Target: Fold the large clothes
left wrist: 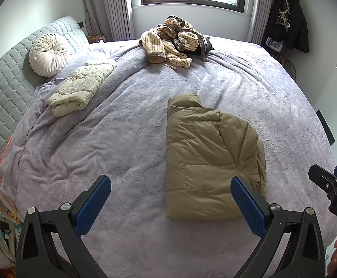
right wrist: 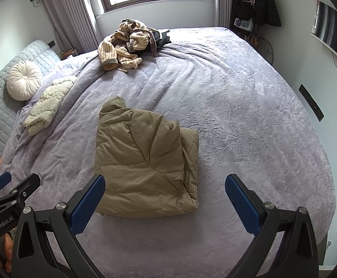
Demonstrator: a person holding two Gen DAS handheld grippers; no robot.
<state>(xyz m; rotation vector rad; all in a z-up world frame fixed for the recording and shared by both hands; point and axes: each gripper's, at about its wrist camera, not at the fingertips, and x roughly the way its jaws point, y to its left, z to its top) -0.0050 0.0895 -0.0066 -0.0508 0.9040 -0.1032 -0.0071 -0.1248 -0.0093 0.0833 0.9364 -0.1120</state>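
A tan puffer jacket point(left wrist: 210, 157) point(right wrist: 145, 162) lies folded into a block on the lilac bedspread point(left wrist: 122, 143) point(right wrist: 249, 120), collar pointing to the window. My left gripper point(left wrist: 170, 185) hovers open over the bed just left of the jacket's near edge, its right finger overlapping the jacket's lower corner in view. My right gripper point(right wrist: 165, 185) hangs open above the jacket's near right corner, nothing between its fingers. Each gripper shows at the edge of the other's view. A folded cream quilted jacket point(left wrist: 80, 88) point(right wrist: 48, 106) lies near the headboard. A striped beige garment point(left wrist: 170, 41) point(right wrist: 124, 44) sits crumpled at the far side.
A round cream cushion point(left wrist: 49, 54) point(right wrist: 23, 83) leans on the grey quilted headboard point(left wrist: 1, 97). Dark clothing point(left wrist: 206, 45) lies beside the striped pile. Dark coats point(left wrist: 288, 20) point(right wrist: 254, 2) hang at the far right corner. Orange cables point(left wrist: 4, 180) trail by the bed's left side.
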